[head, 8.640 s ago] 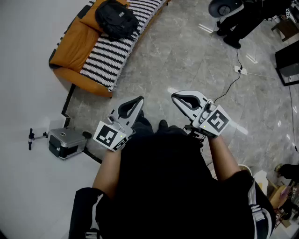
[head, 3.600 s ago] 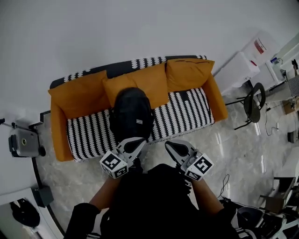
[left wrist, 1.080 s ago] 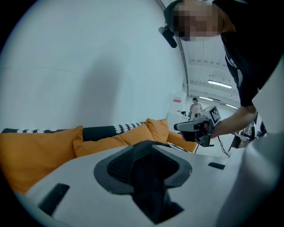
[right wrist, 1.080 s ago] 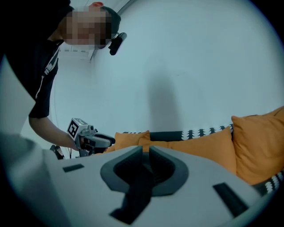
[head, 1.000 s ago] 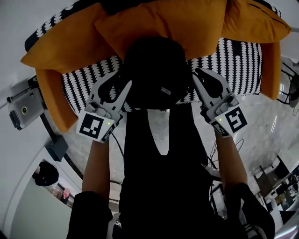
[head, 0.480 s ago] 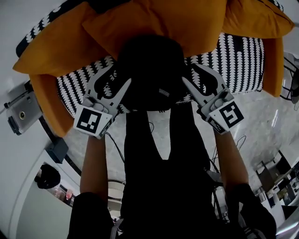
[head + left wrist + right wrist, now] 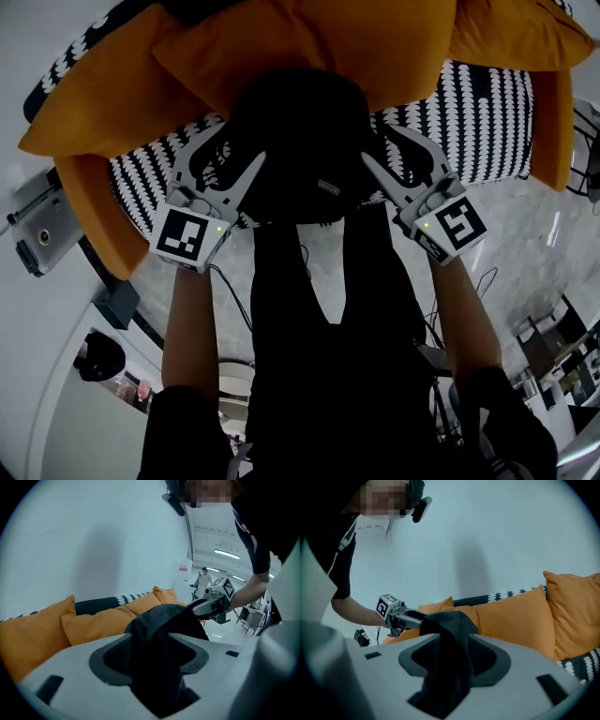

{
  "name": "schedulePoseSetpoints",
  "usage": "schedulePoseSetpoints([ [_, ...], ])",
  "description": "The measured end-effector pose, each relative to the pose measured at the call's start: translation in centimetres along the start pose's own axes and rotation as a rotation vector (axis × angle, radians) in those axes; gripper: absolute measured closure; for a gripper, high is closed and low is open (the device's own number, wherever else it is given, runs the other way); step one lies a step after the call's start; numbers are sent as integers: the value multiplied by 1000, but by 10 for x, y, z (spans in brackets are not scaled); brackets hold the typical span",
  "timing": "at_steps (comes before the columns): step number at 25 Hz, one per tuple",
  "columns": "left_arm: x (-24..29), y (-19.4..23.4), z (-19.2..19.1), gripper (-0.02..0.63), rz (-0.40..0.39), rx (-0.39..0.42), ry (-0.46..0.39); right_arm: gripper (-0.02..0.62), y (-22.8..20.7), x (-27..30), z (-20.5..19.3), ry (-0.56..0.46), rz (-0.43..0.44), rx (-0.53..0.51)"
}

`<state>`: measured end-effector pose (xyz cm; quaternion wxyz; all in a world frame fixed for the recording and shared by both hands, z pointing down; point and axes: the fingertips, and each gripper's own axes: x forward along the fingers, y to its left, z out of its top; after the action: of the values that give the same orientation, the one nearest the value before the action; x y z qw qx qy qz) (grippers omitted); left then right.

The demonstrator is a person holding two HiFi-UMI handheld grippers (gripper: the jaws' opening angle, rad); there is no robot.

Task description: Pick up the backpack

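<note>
Marble floor [image 7: 525, 253] lies nearest, under the person's arms. Beyond it, the left gripper [image 7: 241, 143] and right gripper [image 7: 381, 146] flank the black backpack [image 7: 300, 131] on the striped sofa seat [image 7: 478, 122]. Both have just been opening and stand wide, with backpack fabric between their jaws. Orange cushions [image 7: 309, 47] lean behind.

Left gripper [image 7: 242, 142], right gripper [image 7: 382, 145] just opened round backpack [image 7: 295, 141]

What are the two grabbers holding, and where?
Nothing yet. Both the left gripper and right gripper have just been opening their jaws; backpack fabric sits loose between each pair.
</note>
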<state>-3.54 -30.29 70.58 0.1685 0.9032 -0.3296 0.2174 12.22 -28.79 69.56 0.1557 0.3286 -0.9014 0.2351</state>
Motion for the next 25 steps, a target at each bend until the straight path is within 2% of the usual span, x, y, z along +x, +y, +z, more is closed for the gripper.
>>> schedulePoseSetpoints([
  [5, -9, 1, -8, 370, -13, 10, 16, 423, 18, 13, -3, 13, 10, -11],
  [14, 8, 0, -17, 370, -43, -15, 43, 425, 13, 25, -11, 60, 5, -36],
  [25, 12, 0, -19, 399, -65, 10, 40, 428, 15, 41, -16, 76, -1, -22],
])
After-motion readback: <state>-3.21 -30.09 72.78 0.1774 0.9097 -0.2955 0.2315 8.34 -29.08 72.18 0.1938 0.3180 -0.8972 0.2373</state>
